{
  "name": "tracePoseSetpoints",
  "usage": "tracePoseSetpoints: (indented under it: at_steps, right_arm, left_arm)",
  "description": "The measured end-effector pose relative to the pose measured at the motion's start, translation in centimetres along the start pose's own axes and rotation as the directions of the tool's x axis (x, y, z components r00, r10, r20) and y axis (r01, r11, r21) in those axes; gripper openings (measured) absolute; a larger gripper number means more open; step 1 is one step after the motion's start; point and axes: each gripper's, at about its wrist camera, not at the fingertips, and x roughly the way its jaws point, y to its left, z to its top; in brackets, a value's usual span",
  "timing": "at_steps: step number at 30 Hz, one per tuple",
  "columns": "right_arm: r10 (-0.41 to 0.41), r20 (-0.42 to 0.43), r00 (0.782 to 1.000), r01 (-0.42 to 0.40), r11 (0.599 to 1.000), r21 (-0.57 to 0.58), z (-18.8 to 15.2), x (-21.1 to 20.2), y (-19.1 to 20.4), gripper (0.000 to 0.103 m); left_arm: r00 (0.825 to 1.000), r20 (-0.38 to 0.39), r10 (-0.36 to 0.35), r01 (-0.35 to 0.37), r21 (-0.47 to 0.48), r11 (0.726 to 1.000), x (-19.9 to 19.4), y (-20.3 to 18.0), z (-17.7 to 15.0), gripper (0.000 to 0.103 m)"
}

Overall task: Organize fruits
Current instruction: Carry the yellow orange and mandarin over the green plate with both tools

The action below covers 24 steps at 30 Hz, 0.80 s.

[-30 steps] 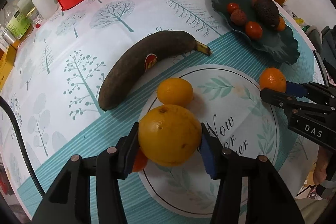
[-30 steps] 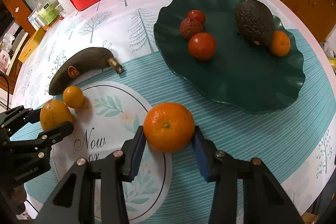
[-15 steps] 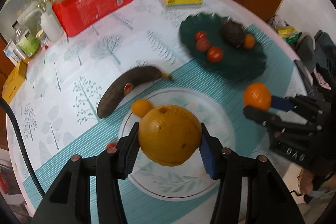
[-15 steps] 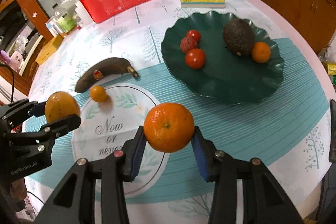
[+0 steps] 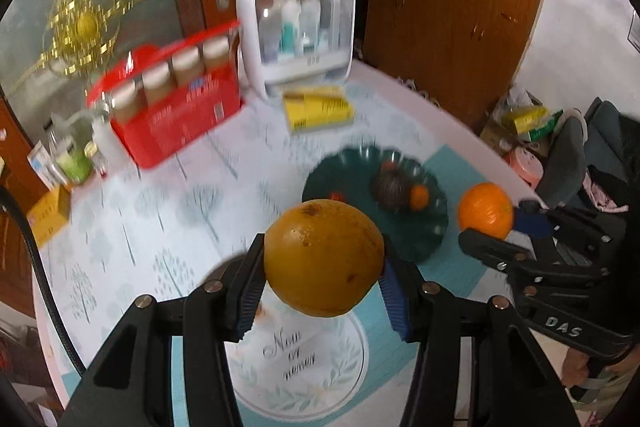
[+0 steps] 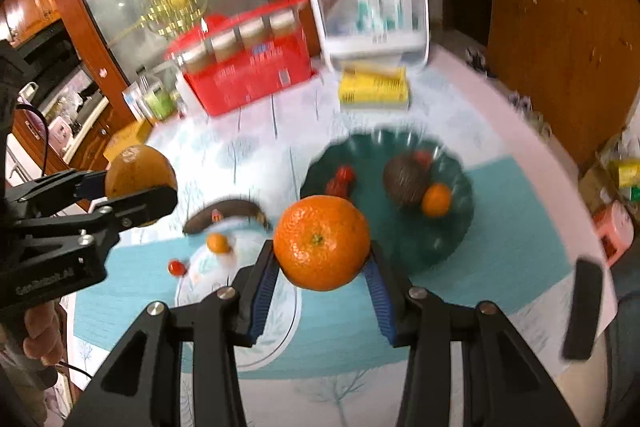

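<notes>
Fruit is to be gathered on the green plate [image 6: 460, 227], where an avocado [image 6: 404, 179] and small red and orange pieces already lie, while a banana [image 6: 228, 213] and two small fruits are left on the table [image 6: 520, 227]. The yellow orange [image 5: 324, 261] is clamped in the left gripper [image 5: 322, 291] and the tangerine [image 6: 322, 242] in the right gripper [image 6: 320, 287], both held above the table. Each is best lowered over bare plate and released only once seated, so that rolling is avoided.

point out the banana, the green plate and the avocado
banana [image 6: 224, 213]: right wrist view, middle of its dark peel
green plate [image 6: 460, 227]: right wrist view, bare part near its right rim
avocado [image 6: 404, 179]: right wrist view, centre of its dark skin
</notes>
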Motion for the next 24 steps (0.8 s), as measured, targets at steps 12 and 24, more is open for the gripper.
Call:
tracePoseSetpoints:
  at_steps: [12, 24]
  right_arm:
    - [0.018, 0.042, 0.999, -0.013, 0.995, -0.100, 6.5, -0.1, -4.4, 0.044]
    - [0.042, -0.248, 0.968, -0.063, 0.995, -0.079, 1.0, 13.0, -8.7, 0.044]
  left_arm:
    - [0.997, -0.021, 0.069, -0.069, -0.017, 0.997, 5.0, -3.3, 7.3, 0.051]
    - [0.969, -0.234, 0.076, -0.091, -0.052, 0.995, 20.5, -5.2, 6.7, 0.051]
